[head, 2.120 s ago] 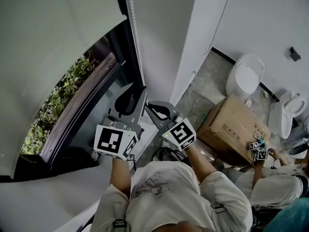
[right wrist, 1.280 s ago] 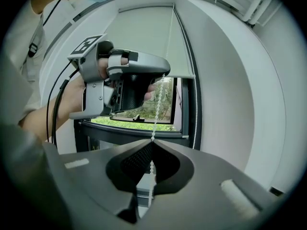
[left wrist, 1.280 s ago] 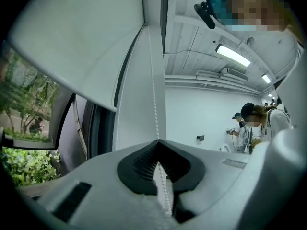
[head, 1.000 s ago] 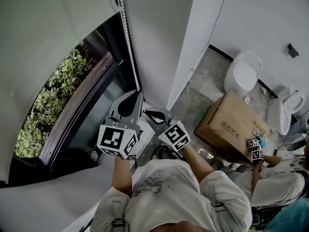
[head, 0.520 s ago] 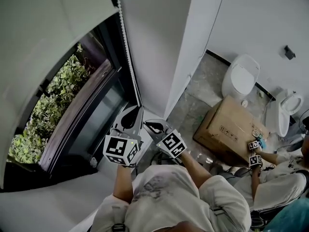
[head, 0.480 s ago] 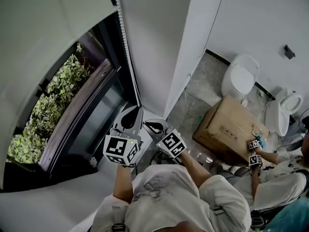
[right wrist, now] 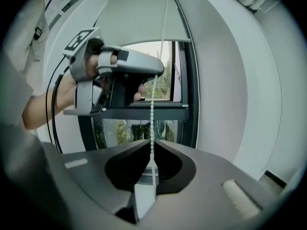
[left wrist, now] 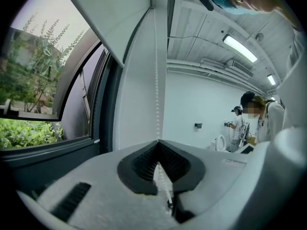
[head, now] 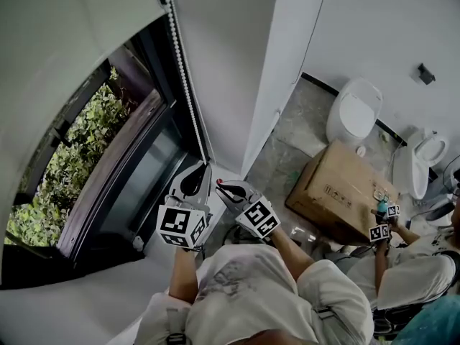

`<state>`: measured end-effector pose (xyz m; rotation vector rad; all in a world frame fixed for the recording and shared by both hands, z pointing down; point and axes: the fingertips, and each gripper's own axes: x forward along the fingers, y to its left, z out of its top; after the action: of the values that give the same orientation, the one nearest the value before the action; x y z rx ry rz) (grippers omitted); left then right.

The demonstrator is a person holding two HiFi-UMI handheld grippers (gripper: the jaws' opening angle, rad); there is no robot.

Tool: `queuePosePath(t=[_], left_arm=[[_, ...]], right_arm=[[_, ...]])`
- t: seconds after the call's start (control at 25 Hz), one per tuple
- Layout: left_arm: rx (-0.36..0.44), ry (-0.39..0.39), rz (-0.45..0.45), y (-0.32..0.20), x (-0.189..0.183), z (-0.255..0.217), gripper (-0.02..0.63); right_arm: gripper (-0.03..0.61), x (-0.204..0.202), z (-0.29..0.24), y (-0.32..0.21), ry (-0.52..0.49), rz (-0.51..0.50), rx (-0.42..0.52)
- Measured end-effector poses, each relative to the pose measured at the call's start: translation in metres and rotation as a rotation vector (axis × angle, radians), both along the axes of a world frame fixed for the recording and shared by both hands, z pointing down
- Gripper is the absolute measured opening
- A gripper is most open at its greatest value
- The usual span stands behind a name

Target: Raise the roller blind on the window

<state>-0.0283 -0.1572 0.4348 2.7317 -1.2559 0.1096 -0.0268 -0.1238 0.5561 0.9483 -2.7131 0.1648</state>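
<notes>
Roller blind (head: 65,42) sits rolled high over the window (head: 72,164). Its bead chain (head: 183,85) runs down into both tongs, lower than a second ago. The left tongs (head: 205,167) are clenched on it. The right tongs (head: 219,185) have just been loosening, with the chain between them. On the floor (head: 302,121) to the right are a cardboard box (head: 338,192) and a toilet (head: 353,110).

left claw (head: 207,166), right claw (head: 219,185): grey shells, black pads | marker cubes (head: 180,225): black-white squares | shirt (head: 244,286): pale, short sleeves

Head view steeply down; gripper views close along jaws; bead chain (left wrist: 155,80) shared.
</notes>
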Motion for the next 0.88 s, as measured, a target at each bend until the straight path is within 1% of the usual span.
queuePosePath(t=[0.12,0.2,0.36,0.52,0.88], left_arm=[[0.007,0.000,-0.007,0.001,-0.001,-0.001,0.008],[0.011,0.001,-0.010,0.002,-0.001,-0.001,0.008],[0.017,-0.007,-0.021,0.003,-0.001,-0.001,0.008],[0.015,-0.007,-0.025,0.002,-0.001,-0.001,0.008],[0.010,0.001,-0.020,0.002,0.004,0.000,0.008]], right_arm=[[0.082,0.010,-0.032,-0.001,-0.088,0.006,0.022],[0.093,0.017,-0.059,-0.004,-0.143,0.016,0.061],[0.094,0.023,-0.114,-0.012,-0.197,0.024,0.152],[0.094,0.016,-0.165,-0.017,-0.243,-0.022,0.227],[0.101,0.002,-0.228,-0.034,-0.299,-0.089,0.306]])
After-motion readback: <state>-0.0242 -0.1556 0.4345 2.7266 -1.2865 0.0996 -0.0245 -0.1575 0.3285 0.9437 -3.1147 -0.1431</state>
